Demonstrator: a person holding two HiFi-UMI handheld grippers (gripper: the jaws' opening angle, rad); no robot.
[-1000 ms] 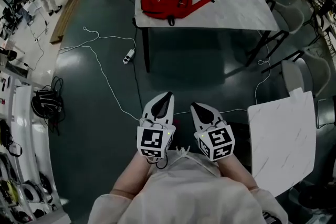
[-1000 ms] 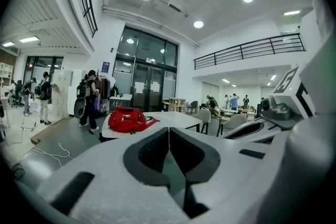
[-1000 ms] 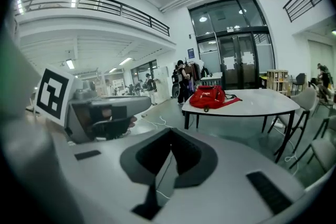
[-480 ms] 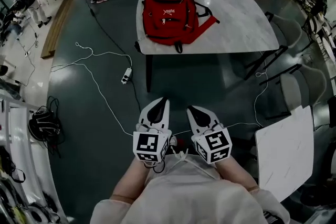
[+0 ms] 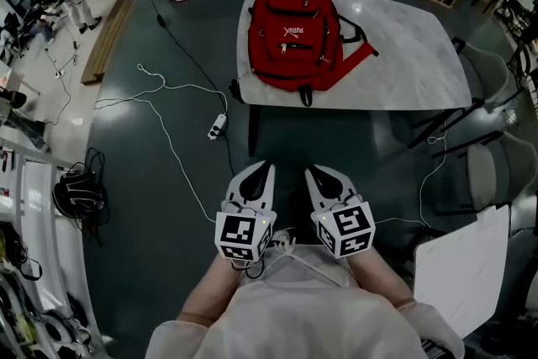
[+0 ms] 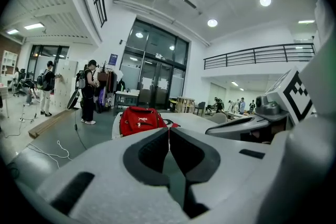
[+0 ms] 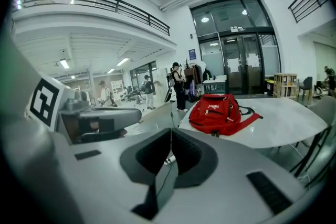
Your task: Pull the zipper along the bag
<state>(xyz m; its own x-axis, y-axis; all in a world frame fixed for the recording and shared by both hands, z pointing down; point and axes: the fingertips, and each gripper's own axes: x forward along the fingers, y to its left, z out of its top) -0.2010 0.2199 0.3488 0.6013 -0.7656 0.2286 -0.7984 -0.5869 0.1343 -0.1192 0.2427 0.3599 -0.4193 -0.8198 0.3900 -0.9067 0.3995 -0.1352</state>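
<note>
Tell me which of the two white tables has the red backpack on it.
The white marble-look table straight ahead: the red fabric backpack lies on its left end. The white table at the right edge shows none.

All three views toward backpack (image 5: 294,38)

Ahead of you, the bag (image 5: 294,38) lies on the left end of the tabletop (image 5: 412,55), well apart from both claws. Your left claw (image 5: 266,168) and right claw (image 5: 311,172) sit side by side close to your body, over the floor (image 5: 151,265), short of the tabletop's near edge. A power strip (image 5: 217,127) lies on the floor left of the tabletop. A second tabletop (image 5: 458,269) stands at your right.
</note>
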